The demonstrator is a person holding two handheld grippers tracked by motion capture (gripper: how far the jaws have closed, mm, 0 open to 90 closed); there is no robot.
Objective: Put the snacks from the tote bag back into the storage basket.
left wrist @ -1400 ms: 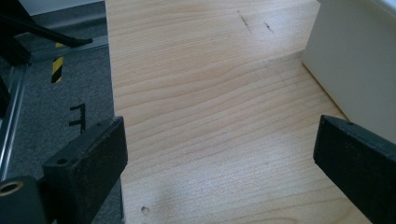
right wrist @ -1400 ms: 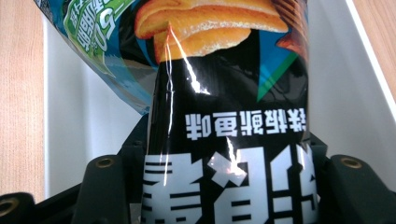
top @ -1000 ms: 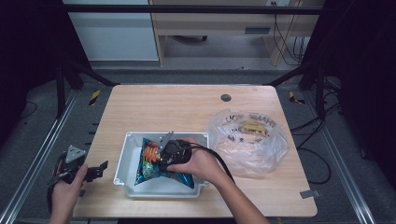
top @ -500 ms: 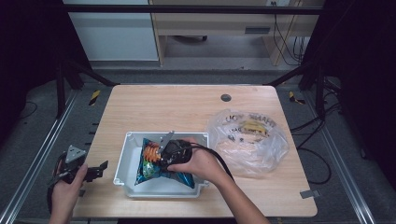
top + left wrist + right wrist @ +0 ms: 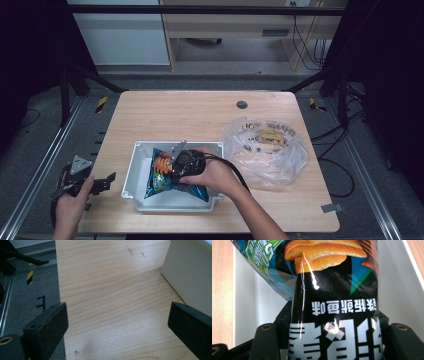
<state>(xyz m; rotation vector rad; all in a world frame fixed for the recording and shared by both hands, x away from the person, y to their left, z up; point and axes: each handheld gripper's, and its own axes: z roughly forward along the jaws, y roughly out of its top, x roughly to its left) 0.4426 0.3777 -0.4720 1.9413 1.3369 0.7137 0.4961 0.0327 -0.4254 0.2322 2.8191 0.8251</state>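
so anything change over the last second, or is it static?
Nothing visibly changed. The right claw stays over the white bin, closed on the chip bag. The left claw stays open at the table's left edge. The clear plastic bag lies as before, right of the bin.

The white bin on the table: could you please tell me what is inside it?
A crisp packet lies inside the white bin, with the right gripper closed on it. Whatever lies beneath the packet is covered.
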